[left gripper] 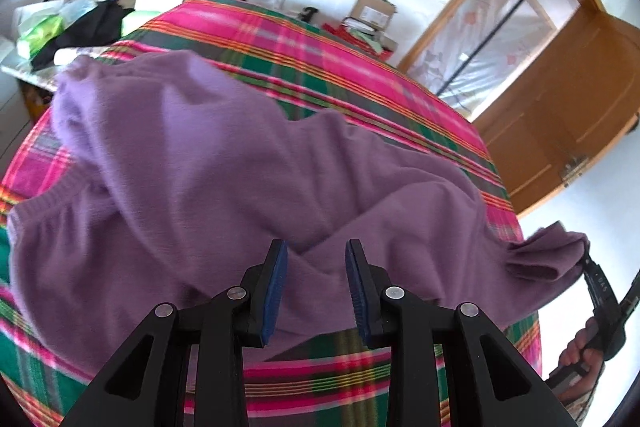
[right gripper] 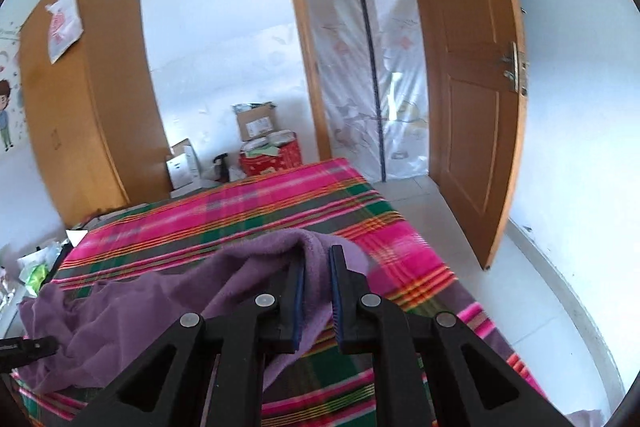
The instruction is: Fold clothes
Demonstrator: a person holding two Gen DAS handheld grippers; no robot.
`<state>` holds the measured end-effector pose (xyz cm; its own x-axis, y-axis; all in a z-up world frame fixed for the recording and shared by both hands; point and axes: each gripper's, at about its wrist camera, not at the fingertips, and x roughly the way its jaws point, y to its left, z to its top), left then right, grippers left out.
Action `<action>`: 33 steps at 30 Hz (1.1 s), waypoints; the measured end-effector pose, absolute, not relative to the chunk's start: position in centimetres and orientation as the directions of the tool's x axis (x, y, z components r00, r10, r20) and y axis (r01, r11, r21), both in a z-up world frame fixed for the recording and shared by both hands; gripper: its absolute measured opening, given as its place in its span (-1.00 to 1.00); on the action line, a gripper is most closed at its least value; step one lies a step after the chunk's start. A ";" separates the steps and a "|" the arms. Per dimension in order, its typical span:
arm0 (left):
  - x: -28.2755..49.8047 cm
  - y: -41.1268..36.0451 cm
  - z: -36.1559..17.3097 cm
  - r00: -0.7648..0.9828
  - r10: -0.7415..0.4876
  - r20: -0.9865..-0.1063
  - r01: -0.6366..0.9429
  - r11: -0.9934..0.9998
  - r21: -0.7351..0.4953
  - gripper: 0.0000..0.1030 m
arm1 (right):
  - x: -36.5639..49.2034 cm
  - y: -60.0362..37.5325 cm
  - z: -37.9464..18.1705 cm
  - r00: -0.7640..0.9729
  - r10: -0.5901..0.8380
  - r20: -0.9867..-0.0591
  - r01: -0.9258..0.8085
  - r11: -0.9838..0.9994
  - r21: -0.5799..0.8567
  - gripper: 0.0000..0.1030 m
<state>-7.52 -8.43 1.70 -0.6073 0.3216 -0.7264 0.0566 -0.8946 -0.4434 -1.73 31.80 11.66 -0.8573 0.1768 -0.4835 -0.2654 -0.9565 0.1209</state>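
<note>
Showing only from the left wrist: a hand (left gripper: pixel 580 351) gripping the right gripper (left gripper: pixel 588 251).

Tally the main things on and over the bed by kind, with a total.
Purple knitted sweater: 1
Pink-and-green plaid bed cover: 1
Black two-finger grippers: 2, the left gripper and the right gripper, the right one clamped on a fold of the sweater
Total: 4

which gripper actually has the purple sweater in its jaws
The right gripper: its jaws pinch a fold of the purple sweater. The left gripper only hangs above the cloth, jaws apart.
</note>
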 end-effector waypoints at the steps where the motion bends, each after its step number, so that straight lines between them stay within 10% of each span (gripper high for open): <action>1: -7.4 -8.8 1.6 -0.609 0.314 -0.728 0.067 -0.895 -0.442 -0.39 | -1.9 32.2 11.5 -0.851 0.198 -0.487 -0.281 -0.954 0.102 -0.78; 33: -6.9 -16.3 0.5 -0.585 0.297 -0.755 0.237 -0.827 -0.509 -0.39 | -1.8 37.9 7.3 -0.657 0.316 -0.685 -0.419 -0.908 -0.017 -0.69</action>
